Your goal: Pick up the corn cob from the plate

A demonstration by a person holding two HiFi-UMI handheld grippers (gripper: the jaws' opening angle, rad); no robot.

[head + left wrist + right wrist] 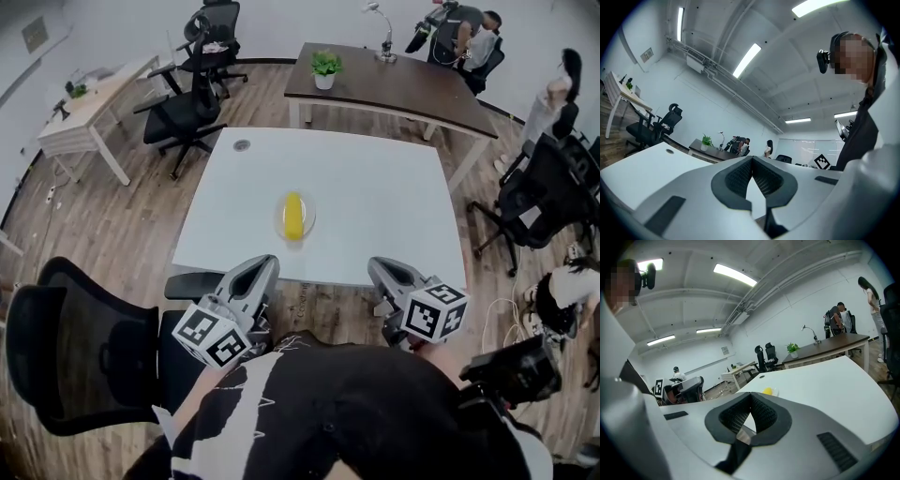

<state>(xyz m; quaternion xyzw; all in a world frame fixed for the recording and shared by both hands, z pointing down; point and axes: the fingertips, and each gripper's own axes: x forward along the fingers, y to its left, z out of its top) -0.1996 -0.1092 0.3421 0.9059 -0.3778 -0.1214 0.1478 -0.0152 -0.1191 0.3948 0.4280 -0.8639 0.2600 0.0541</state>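
We hold a gripper in each hand, low in front of our body, at the near edge of the white table [375, 202]. Our left gripper [266, 266] has its jaws pressed together, tip to tip, with nothing between them. Our right gripper [379, 269] is closed the same way and is just as empty. A black office chair [80, 342] stands close at our left.

Further out, near the middle of the table, the yellow corn cob [293, 216] lies on a small clear plate [310, 219], its length pointing away from us. It sits between the lines of the two grippers and well apart from both.

Beyond the table stands a dark wooden desk [394, 89] with a potted plant [324, 67] and a lamp [381, 33] on it. More black chairs [187, 117] stand at the far left.
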